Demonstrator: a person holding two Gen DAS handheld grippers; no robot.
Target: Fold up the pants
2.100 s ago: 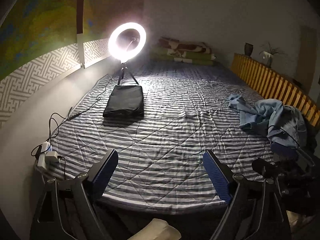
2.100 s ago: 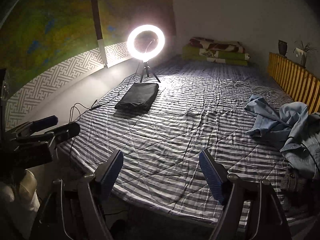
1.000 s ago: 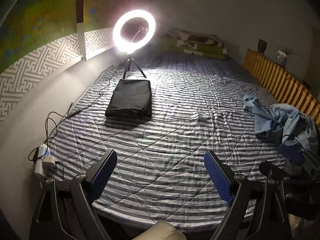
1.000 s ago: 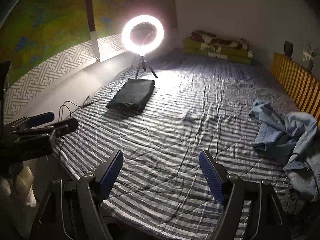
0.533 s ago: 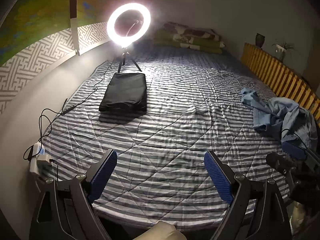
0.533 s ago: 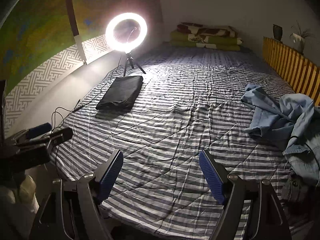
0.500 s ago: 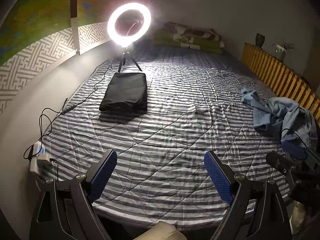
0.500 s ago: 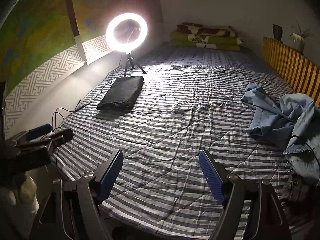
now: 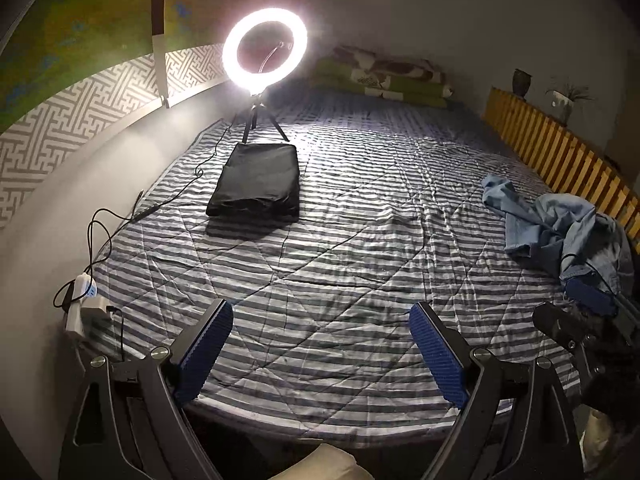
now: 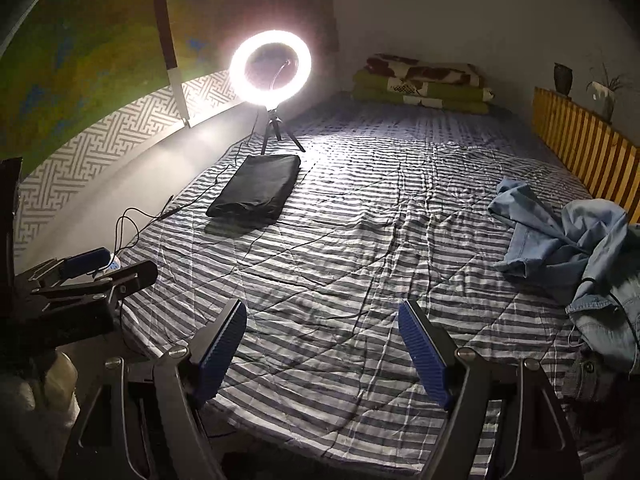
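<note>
Pants [image 10: 568,248] lie crumpled well right of both empty, spread tongs [image 10: 322,350].

Dim room, striped bed [image 9: 340,280], ring light [image 9: 265,48]

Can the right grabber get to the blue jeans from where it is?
Probably yes. The right gripper is open and empty over the striped bedspread, and the crumpled jeans lie off to its right with nothing between.

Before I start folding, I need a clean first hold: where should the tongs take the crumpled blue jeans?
Probably the loose denim edge of the blue jeans reaching toward the bed's middle, approached from that bare side; the rest is bunched by the wooden rail.
</note>
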